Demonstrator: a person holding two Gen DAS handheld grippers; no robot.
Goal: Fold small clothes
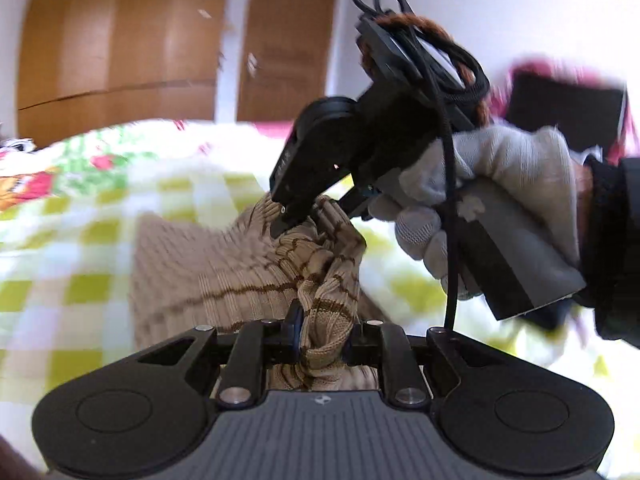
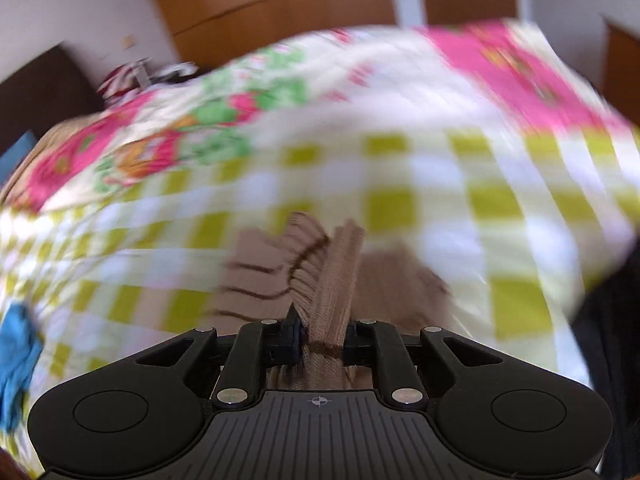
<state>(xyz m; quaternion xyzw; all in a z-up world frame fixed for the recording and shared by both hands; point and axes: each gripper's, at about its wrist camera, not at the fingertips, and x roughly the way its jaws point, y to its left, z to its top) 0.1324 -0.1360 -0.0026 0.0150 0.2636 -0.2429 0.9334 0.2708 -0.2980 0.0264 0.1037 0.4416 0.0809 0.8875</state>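
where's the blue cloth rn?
Right wrist view only: the blue cloth lies at the far left edge on the checked bedspread, left of the tan knit garment pinched in the right gripper.

I see a tan ribbed knit garment w/ thin dark-brown wavy stripes. Bedspread is white/lime-green check, w/ pink, green & orange floral patches. Both tools black: left, right. Glove pale grey. Wardrobe orange-brown wood. Blue cloth at edge.

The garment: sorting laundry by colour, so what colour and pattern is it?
Tan ribbed knit with thin brown stripes, clearest in left wrist view.
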